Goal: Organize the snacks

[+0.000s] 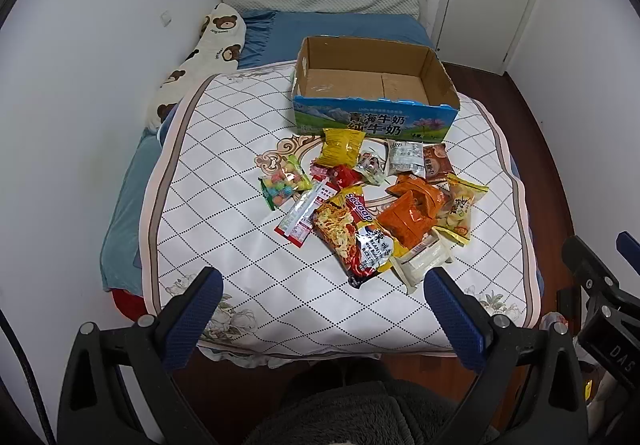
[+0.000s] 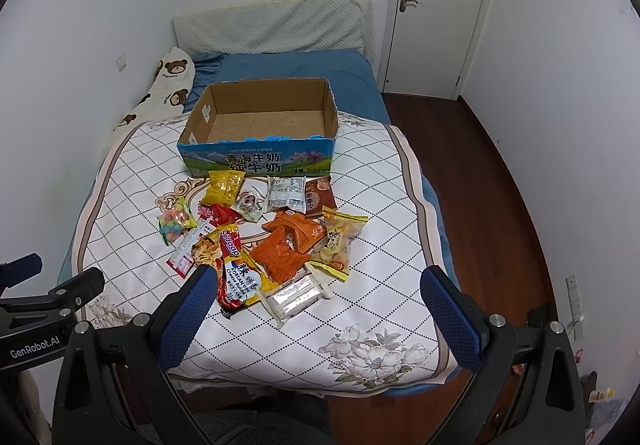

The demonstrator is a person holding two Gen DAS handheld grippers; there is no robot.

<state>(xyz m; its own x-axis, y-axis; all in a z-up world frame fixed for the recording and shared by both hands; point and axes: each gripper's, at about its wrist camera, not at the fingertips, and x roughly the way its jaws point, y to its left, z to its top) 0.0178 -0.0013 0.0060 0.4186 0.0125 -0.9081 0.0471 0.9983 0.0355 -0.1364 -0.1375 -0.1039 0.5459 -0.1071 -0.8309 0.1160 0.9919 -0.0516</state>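
On a bed [image 1: 256, 285] with a white diamond-quilted cover, the left hand-held gripper [image 1: 324, 301] hangs with its blue-padded jaws spread wide, holding nothing. Ahead lies a heap of snack packets [image 1: 376, 201], from a clear bag of coloured candies [image 1: 284, 183] to a pale yellow biscuit bag [image 1: 460, 207], just before an open cardboard milk carton [image 1: 374, 117]. The right hand-held gripper [image 2: 318, 297] gapes equally wide and empty.

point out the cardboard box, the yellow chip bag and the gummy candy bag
cardboard box [image 1: 374, 121], left wrist view, on its printed blue front wall
yellow chip bag [image 1: 342, 147], left wrist view, middle of the bag
gummy candy bag [image 2: 176, 224], right wrist view, middle of the clear pouch
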